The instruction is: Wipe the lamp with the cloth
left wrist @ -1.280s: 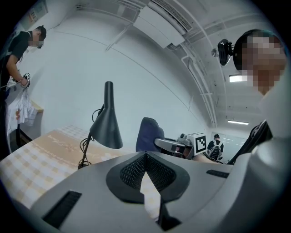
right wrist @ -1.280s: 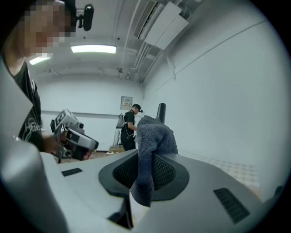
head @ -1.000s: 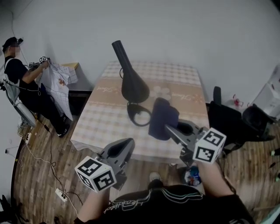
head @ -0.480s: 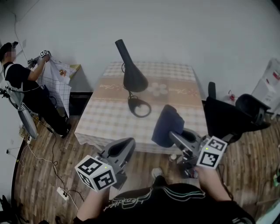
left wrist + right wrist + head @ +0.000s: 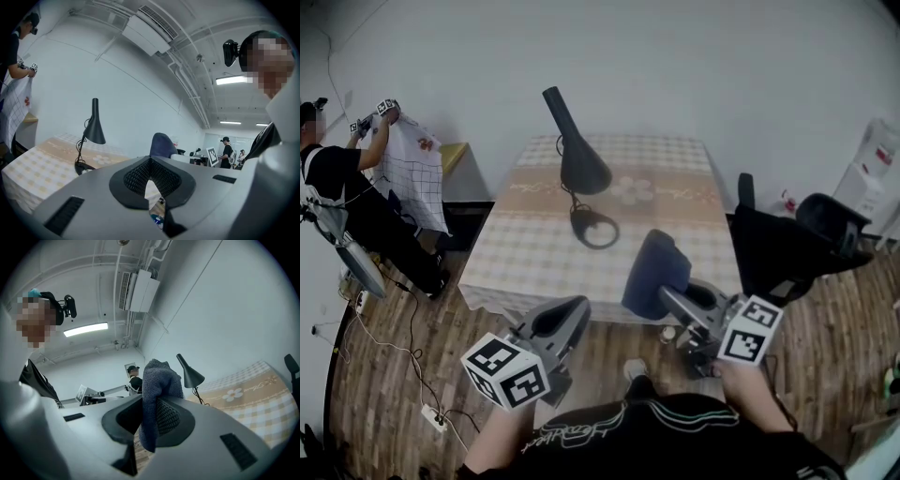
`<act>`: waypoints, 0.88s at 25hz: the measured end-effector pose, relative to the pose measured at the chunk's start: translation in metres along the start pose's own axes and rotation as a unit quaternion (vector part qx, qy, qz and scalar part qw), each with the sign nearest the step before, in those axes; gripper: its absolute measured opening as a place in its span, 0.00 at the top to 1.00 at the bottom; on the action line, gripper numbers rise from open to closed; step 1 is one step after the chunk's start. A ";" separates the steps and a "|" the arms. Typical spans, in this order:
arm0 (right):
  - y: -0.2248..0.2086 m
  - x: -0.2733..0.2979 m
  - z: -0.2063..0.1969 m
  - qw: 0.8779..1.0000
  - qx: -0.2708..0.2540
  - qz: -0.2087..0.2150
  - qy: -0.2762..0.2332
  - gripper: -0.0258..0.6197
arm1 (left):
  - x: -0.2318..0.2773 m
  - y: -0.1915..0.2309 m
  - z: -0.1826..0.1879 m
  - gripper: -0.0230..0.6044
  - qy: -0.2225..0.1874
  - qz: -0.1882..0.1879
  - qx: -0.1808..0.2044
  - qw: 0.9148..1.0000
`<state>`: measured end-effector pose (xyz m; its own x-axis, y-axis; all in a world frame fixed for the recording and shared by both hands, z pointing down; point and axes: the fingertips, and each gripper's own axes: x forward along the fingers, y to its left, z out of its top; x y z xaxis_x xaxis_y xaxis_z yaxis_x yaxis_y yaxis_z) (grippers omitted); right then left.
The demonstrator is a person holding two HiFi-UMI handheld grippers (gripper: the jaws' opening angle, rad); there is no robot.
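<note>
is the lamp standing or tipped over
Standing: the lamp rests on its ring base on the table, with its head raised.

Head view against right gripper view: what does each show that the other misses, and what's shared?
Head view only: the ring base standing on the table, a power strip on the floor. Right gripper view only: the ceiling light, the air conditioner, the jaws clamped on the cloth. Shared: lamp, table, cloth, right gripper.
</note>
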<state>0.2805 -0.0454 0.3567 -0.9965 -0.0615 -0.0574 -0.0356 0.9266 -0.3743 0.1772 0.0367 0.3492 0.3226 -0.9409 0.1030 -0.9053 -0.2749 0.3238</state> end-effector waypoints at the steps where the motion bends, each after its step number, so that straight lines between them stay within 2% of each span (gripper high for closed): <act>1: 0.002 0.001 -0.002 1.000 -0.001 0.000 0.001 0.87 | -0.002 0.001 -0.002 0.96 0.000 0.000 -0.002 1.000; 14: 0.002 -0.001 -0.004 1.000 0.000 -0.009 0.008 0.87 | -0.007 0.004 -0.007 0.96 -0.002 0.006 -0.017 1.000; 22: 0.000 -0.013 -0.002 1.000 -0.002 -0.017 0.000 0.87 | 0.000 -0.004 -0.009 0.96 -0.002 -0.004 -0.014 1.000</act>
<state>0.2938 -0.0441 0.3591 -0.9946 -0.0934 -0.0455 -0.0698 0.9253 -0.3726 0.1834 0.0398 0.3566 0.3290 -0.9394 0.0968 -0.8948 -0.2774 0.3499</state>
